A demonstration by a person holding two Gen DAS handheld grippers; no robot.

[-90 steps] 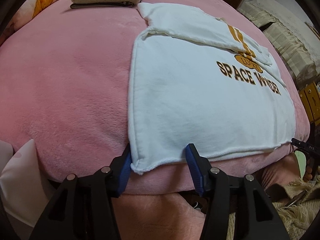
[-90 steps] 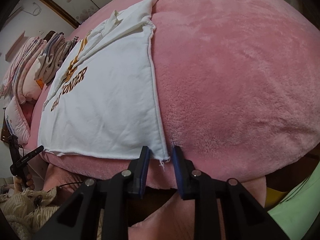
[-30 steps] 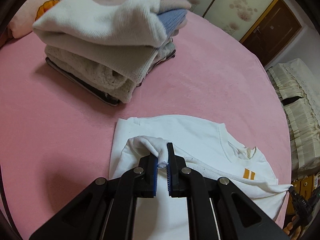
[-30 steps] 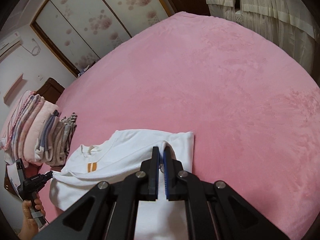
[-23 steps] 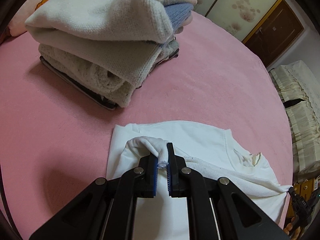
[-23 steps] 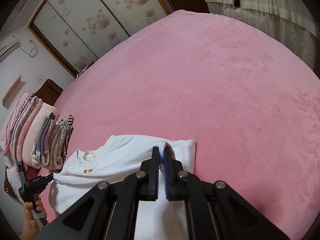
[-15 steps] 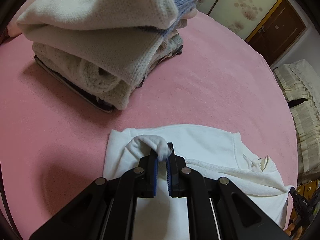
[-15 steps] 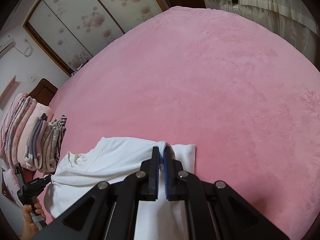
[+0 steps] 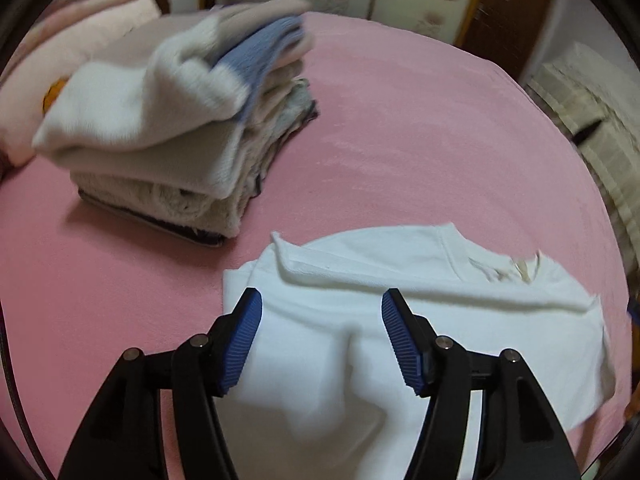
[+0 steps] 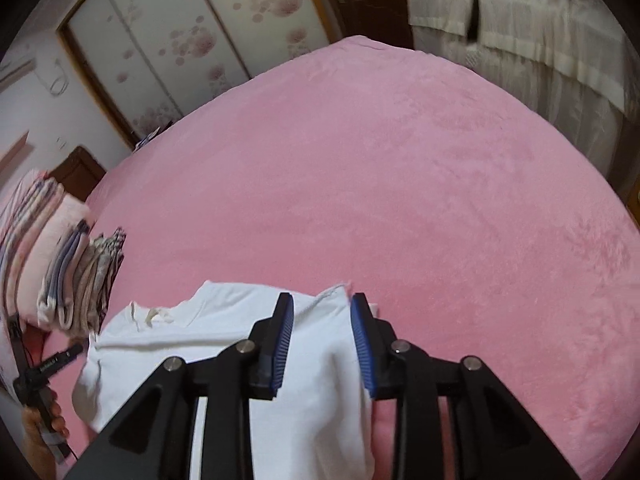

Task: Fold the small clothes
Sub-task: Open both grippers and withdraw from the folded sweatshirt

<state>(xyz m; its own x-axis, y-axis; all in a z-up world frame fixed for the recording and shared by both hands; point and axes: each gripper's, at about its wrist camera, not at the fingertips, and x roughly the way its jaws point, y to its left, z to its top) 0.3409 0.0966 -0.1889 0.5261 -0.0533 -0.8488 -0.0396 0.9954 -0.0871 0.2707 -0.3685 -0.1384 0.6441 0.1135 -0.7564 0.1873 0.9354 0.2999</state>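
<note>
A white T-shirt (image 9: 360,312) lies folded over on the pink bed cover (image 9: 380,140), its collar toward the right in the left wrist view. My left gripper (image 9: 320,308) hovers over its left part; its jaws are opening wide and the pads press on nothing. In the right wrist view the same T-shirt (image 10: 224,332) lies below my right gripper (image 10: 322,308), whose jaws are opening; the shirt's right edge shows between the blue pads, not pinched.
A stack of folded clothes (image 9: 172,120) stands on the bed to the far left of the shirt, also as folded clothes (image 10: 76,280) in the right wrist view. A hand (image 10: 36,428) holds a black handle at the lower left. Curtains (image 10: 540,40) hang beyond the bed.
Both grippers were shut on the shirt's hem corners and carried them up over the shirt. Now both have opened and let the cloth drop; the left has shifted sideways.
</note>
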